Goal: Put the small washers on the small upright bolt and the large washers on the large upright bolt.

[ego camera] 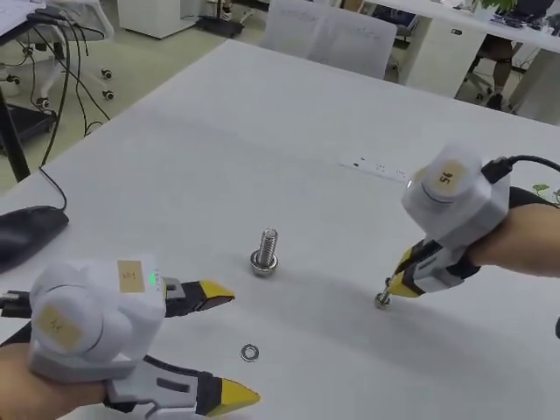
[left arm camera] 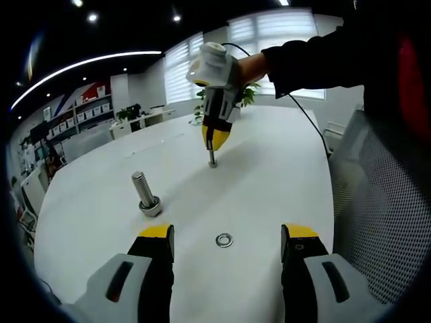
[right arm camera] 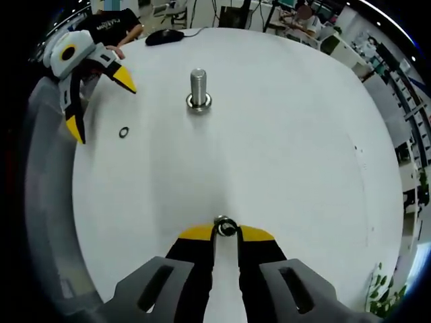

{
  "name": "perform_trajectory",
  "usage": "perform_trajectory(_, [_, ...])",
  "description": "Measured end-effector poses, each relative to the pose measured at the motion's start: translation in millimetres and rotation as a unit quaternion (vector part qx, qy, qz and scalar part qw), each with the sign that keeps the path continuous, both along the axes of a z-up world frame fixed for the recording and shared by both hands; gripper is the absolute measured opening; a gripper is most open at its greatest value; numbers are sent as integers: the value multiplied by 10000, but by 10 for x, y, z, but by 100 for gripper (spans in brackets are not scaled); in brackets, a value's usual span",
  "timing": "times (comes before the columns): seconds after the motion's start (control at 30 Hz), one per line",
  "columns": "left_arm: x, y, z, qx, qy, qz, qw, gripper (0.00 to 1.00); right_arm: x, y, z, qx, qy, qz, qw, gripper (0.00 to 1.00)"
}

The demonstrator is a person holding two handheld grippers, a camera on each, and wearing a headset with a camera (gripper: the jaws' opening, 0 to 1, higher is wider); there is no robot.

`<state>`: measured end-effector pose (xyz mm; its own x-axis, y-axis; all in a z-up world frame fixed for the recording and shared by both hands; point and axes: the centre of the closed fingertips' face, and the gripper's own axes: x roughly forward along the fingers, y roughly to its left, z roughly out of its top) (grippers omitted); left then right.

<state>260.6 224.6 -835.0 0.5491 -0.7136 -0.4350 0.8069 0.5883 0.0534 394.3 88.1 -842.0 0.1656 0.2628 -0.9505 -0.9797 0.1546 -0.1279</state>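
Small washer in right gripper jaws

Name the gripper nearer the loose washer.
Left. The left gripper has the washer between its open jaw tips; the right gripper is off at the small bolt.

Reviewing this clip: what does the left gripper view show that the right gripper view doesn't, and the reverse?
Left gripper view: the small silver upright bolt side-on beneath the right gripper's yellow-tipped tongs, plus a grey mesh chair back. Right gripper view: a black computer mouse near the white table's edge, and a small shiny piece pinched in its own near-shut tongs, washer or bolt tip unclear. Shared: the large silver upright bolt, a loose silver washer, the table, and the left gripper, tongs open.
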Motion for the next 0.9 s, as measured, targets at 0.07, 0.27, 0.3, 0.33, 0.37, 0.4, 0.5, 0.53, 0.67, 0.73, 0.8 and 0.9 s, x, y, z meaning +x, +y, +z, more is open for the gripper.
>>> perform_trajectory(0.07, [1, 1, -5, 2, 7, -2, 10000, 64, -1, 1, -44, -5, 31, -11, 10000, 14])
perform_trajectory(0.27, [4, 9, -16, 4, 26, 7, 10000, 64, 5, -5, -160, -25, 104, -47, 9999, 14])
perform_trajectory(0.3, [3, 9, -17, 5, 29, 7, 10000, 64, 5, -7, -179, -34, 120, -47, 9999, 14])
perform_trajectory(0.33, [2, 10, -20, 6, 36, 7, 10000, 64, 12, -9, -196, -35, 121, -48, 9999, 14])
perform_trajectory(0.37, [1, 10, -22, 7, 38, 8, 10000, 64, 13, -14, -208, -44, 134, -66, 9999, 14])
perform_trajectory(0.4, [1, 11, -23, 11, 39, 8, 10000, 63, 16, -19, -222, -48, 152, -70, 9998, 14])
perform_trajectory(0.5, [1, 17, -28, 11, 46, 18, 10000, 63, 8, -18, -242, -52, 155, -75, 9998, 14])
perform_trajectory(0.53, [1, 18, -30, 14, 49, 21, 10000, 63, 3, -17, -247, -52, 161, -70, 9998, 14])
perform_trajectory(0.67, [-6, 15, -35, 13, 61, 15, 10000, 63, -5, -7, -255, -43, 160, -71, 9998, 14])
perform_trajectory(0.73, [-9, 13, -38, 16, 67, 15, 10000, 63, -8, -1, -251, -48, 154, -59, 9999, 14])
perform_trajectory(0.8, [-10, 10, -37, 15, 66, 11, 10000, 63, 2, 0, -257, -47, 157, -58, 9998, 14])
perform_trajectory(0.9, [-14, 6, -35, 12, 66, 9, 10000, 63, -9, 5, -254, -58, 149, -50, 9999, 15])
